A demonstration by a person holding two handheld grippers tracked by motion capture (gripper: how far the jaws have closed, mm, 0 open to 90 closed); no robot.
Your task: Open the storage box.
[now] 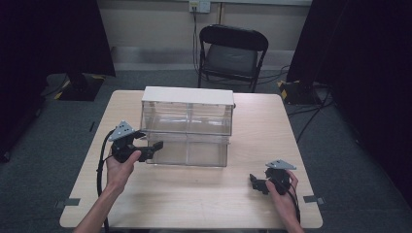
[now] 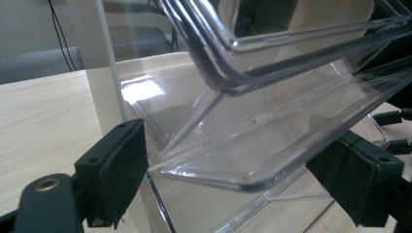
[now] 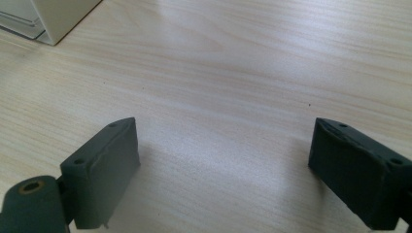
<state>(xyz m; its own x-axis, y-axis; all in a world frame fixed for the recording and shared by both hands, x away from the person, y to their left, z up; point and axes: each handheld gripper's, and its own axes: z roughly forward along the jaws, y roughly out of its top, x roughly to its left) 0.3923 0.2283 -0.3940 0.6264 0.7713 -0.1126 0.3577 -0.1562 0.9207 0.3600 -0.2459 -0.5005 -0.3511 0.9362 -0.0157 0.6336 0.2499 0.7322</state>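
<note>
The clear drawer (image 1: 187,151) sits low in the cabinet (image 1: 187,119) mid-table, pulled partly out toward me. My left gripper (image 1: 154,147) is at its left front corner, jaws spread around the rim (image 2: 233,177), not clamped. I judge I should close squarely on that lip, then move straight. Right gripper (image 1: 256,182) rests near right, jaws released.

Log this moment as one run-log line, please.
left claw: open, jaws astride lower drawer of clear drawer box | right claw: open, holding nothing, over bare table
</note>
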